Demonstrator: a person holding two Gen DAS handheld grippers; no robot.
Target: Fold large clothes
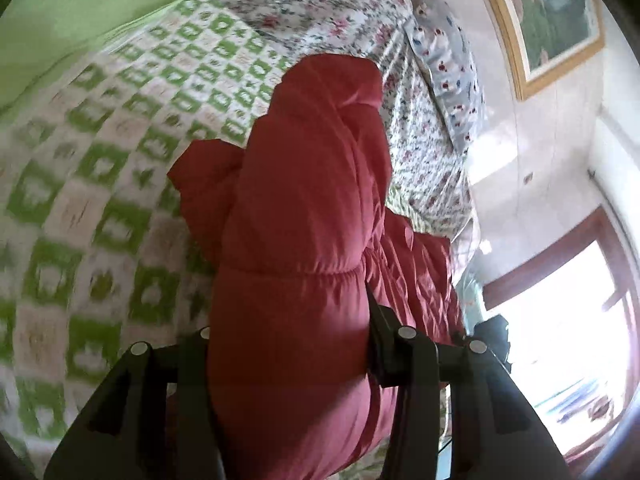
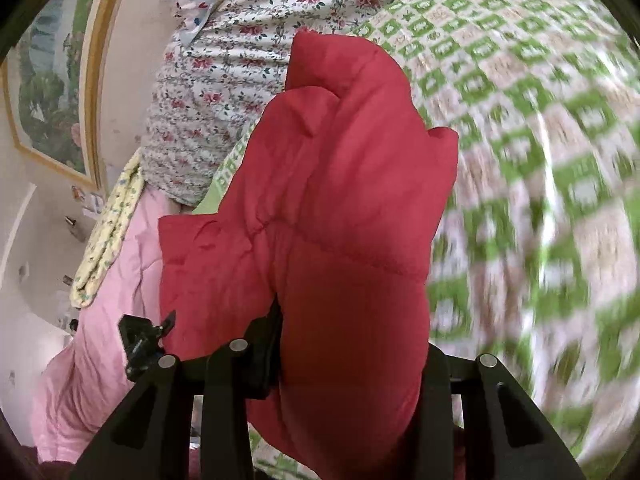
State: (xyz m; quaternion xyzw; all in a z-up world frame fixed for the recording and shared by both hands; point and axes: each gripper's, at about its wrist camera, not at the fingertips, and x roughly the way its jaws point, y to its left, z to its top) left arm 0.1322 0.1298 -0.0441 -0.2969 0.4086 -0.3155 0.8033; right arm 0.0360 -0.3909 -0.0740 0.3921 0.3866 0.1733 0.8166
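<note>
Left wrist view: the left hand-held gripper (image 1: 288,360), at lower centre of the frame, has its jaws set well apart and pressed against a thick roll of the red quilted puffer jacket (image 1: 304,208). The padded bulk fills the gap between the fingers, so the grip is judged firm. The jacket runs up from the jaws to the centre of the frame, with a looser quilted section trailing toward the lower right. Behind it lies the green-and-white checked bedspread (image 1: 120,160) at left, a floral sheet (image 1: 320,0) at upper centre, a spotted pillow (image 1: 448,64) and a framed picture (image 1: 552,20) at upper right.

Right wrist view: the framed picture (image 2: 48,80) appears at upper left, a pink quilt (image 2: 116,280) at lower left. The right hand-held gripper (image 2: 352,360), lower centre, likewise clamps a thick fold of the jacket (image 2: 340,200) between widely spaced jaws. The checked bedspread (image 2: 520,120) fills the right side, blurred.

Judgement: each gripper holds one end of the garment above the bed so that the bulk can be carried and laid over as one fold. The slippery, springy padding may re-expand when released.
</note>
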